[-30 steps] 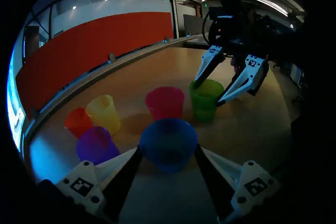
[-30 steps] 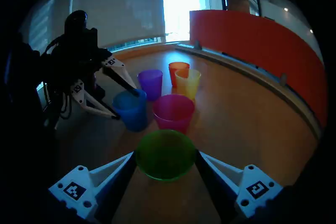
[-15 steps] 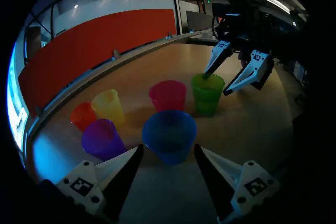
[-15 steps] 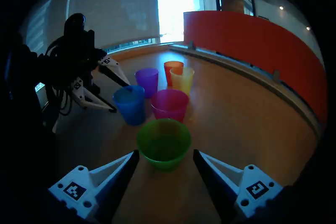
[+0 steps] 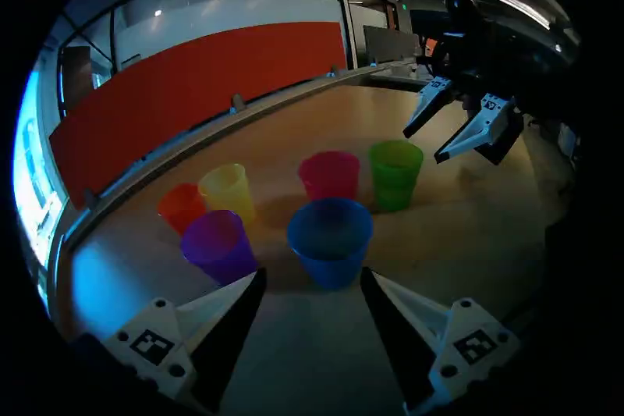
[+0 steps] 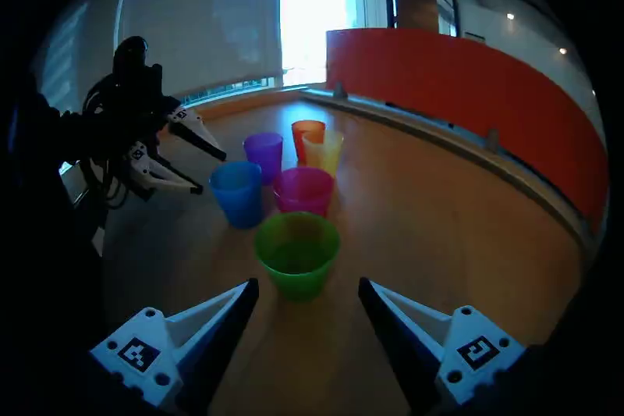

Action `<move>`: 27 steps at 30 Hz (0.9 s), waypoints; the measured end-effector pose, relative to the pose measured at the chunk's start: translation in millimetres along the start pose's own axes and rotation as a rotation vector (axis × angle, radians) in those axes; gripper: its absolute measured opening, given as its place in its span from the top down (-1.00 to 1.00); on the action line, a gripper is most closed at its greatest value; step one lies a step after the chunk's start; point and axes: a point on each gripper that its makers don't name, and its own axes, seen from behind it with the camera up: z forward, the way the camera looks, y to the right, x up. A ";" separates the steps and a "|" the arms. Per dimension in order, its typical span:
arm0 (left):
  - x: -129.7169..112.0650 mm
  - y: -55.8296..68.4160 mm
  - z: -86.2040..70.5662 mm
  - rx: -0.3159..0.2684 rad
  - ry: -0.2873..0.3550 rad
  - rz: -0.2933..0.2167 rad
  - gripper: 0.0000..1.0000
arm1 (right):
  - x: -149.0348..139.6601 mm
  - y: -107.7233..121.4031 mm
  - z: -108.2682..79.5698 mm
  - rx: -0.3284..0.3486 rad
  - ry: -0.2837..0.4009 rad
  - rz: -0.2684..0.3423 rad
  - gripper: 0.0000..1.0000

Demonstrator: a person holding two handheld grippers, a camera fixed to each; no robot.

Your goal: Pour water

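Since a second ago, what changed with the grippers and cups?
The left hand-held gripper pulled back off the blue cup, the right hand-held gripper off the green cup; open jaws that flanked each cup now sit short of it. Nothing grasped. Cups stayed put, upright.

Blue cup (image 5: 330,248) on tan wood table (image 5: 483,213); in the left gripper view, pink cup (image 5: 330,176) is just behind it, green cup (image 5: 395,172) behind-right, purple cup (image 5: 218,244) to its left, and yellow cup (image 5: 226,191) and orange cup (image 5: 181,207) farther left. Orange-red wall panel (image 5: 195,80) far behind the blue cup. Left gripper (image 5: 312,272) and right gripper (image 6: 307,282) are both white with black inner faces and black-and-white square markers (image 5: 150,346).
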 end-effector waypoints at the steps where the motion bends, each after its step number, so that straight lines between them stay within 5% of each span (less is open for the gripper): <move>1: 0.0 -1.8 -2.3 0.010 0.002 -0.002 -0.78 | 1.2 0.8 -2.2 -0.006 0.005 0.001 -0.99; 14: 0.0 -27.3 -32.4 0.154 0.035 -0.033 -0.78 | 16.3 17.7 -29.1 -0.114 0.060 0.028 -0.99; 27: 5.4 -71.1 -61.0 0.318 0.116 -0.147 -0.78 | 35.4 37.2 -43.3 -0.257 0.159 0.084 -0.99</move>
